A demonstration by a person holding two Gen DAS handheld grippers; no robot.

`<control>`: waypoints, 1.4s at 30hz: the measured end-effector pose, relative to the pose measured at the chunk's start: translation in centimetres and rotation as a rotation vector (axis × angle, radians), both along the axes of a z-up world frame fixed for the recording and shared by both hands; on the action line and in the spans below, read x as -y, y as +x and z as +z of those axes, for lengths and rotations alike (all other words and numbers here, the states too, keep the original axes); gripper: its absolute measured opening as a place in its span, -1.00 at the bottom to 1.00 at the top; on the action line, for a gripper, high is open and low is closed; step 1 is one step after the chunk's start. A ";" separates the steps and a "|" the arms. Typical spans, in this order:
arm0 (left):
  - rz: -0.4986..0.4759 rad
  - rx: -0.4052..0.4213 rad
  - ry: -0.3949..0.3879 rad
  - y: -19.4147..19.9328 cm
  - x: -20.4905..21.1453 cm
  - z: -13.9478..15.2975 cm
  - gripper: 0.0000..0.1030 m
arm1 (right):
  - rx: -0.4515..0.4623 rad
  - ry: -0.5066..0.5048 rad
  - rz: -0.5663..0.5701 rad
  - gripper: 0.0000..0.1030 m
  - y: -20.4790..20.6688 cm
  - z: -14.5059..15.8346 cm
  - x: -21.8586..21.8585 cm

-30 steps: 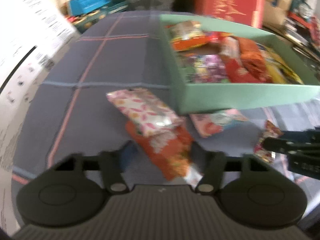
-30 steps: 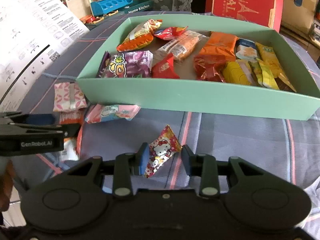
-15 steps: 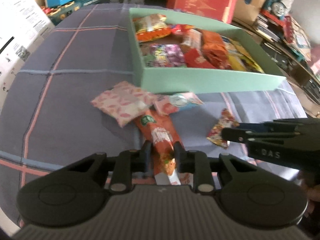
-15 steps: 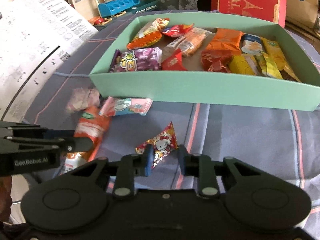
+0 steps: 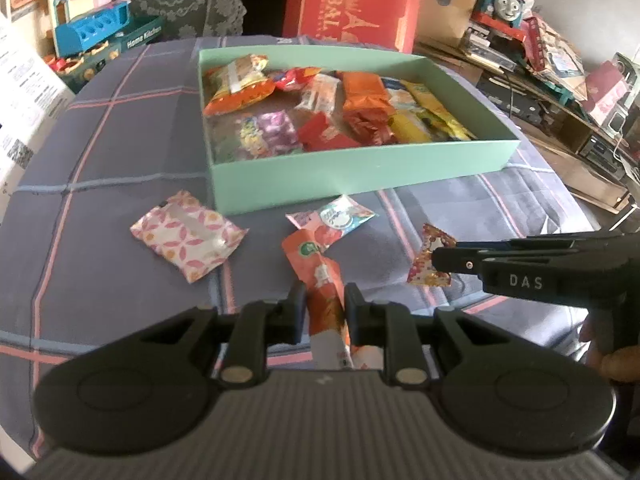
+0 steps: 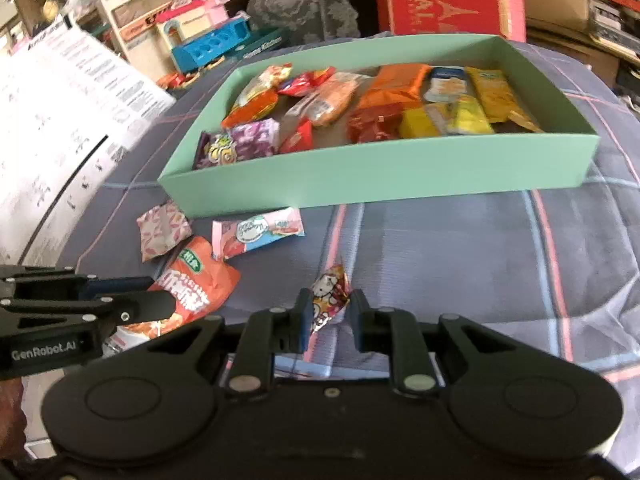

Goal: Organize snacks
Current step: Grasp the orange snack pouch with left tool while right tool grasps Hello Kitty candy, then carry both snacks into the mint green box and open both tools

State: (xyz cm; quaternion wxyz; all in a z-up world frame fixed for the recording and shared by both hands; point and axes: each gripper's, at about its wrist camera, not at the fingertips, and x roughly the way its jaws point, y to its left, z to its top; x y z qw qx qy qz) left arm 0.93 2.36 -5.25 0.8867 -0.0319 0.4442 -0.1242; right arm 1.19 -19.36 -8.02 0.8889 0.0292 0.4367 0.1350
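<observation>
A mint-green box holding several snack packets stands on the checked cloth. My left gripper is shut on a long orange snack packet, which is raised at the gripped end. The jaws of my right gripper are closing, and they pinch a small red cartoon-cat candy packet between the pads. A pink patterned packet and a pink-and-blue packet lie loose in front of the box.
A red carton stands behind the box. Toy kitchen sets crowd the far left and a toy train the far right. A large white printed sheet lies along the left edge of the cloth.
Both grippers closed on their packets: the left on the orange one, the right on the cat candy. Both drew back and rose a little, lifting the packets.
</observation>
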 end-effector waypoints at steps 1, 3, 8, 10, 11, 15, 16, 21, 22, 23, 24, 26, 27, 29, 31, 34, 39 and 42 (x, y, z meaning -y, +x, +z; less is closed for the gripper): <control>-0.003 0.006 -0.001 -0.1 0.1 0.2 -0.62 | 0.002 0.010 -0.008 -0.62 -0.1 0.1 0.4; -0.009 0.017 -0.007 -0.2 0.3 0.7 -0.63 | 0.006 0.030 -0.023 -0.62 -0.3 0.3 1.2; -0.024 0.051 -0.022 -0.4 0.6 1.8 -0.83 | 0.030 0.066 -0.046 -0.66 -0.5 1.1 2.4; -0.029 0.049 -0.008 -0.4 0.8 1.8 -0.83 | 0.033 0.064 -0.047 -0.65 -0.5 1.1 2.5; -0.029 0.035 -0.003 -0.2 0.8 1.5 -0.82 | 0.029 0.061 -0.049 -0.65 -0.4 0.9 2.6; 0.000 -0.021 0.014 0.1 0.4 0.2 -0.46 | 0.004 0.055 -0.054 -0.65 -0.5 0.1 2.8; 0.007 -0.029 0.022 0.2 0.3 0.0 -0.31 | -0.003 0.054 -0.060 -0.65 -0.6 0.0 2.9; -0.003 -0.046 0.075 0.4 0.8 -0.8 0.22 | -0.027 0.061 -0.099 -0.60 -0.8 -0.3 4.0; -0.009 -0.057 0.088 0.6 1.1 -1.1 0.22 | -0.032 0.060 -0.103 -0.60 -0.8 -0.4 4.1; -0.015 -0.068 0.101 0.8 1.4 -1.5 0.22 | -0.040 0.061 -0.106 -0.59 -0.8 -0.5 4.1; -0.020 -0.080 0.115 1.1 1.8 -1.9 0.22 | -0.047 0.062 -0.107 -0.54 -0.7 -0.6 3.9; -0.030 -0.098 0.125 1.4 2.2 -2.6 0.12 | -0.057 0.053 -0.099 -0.47 -0.6 -0.9 3.4; -0.037 -0.105 0.126 1.4 2.3 -2.8 0.00 | -0.059 0.045 -0.093 -0.47 -0.5 -0.9 3.1; -0.043 -0.091 0.142 1.1 2.3 -3.0 -0.24 | -0.066 0.032 -0.076 -0.47 -0.3 -1.2 2.4; -0.038 -0.088 0.129 1.0 2.0 -2.9 -0.30 | -0.069 0.013 -0.063 -0.46 0.0 -1.5 1.7; -0.012 -0.093 0.109 1.0 1.2 -2.8 -0.31 | -0.045 -0.022 -0.044 -0.46 0.3 -1.7 0.8; 0.015 -0.092 0.082 0.9 0.3 -2.4 -0.40 | -0.005 -0.097 0.011 -0.73 0.0 -1.8 -0.6; 0.015 -0.067 0.066 0.5 -0.1 -1.6 -0.40 | -0.006 -0.066 0.004 -0.77 -0.1 -1.2 -0.1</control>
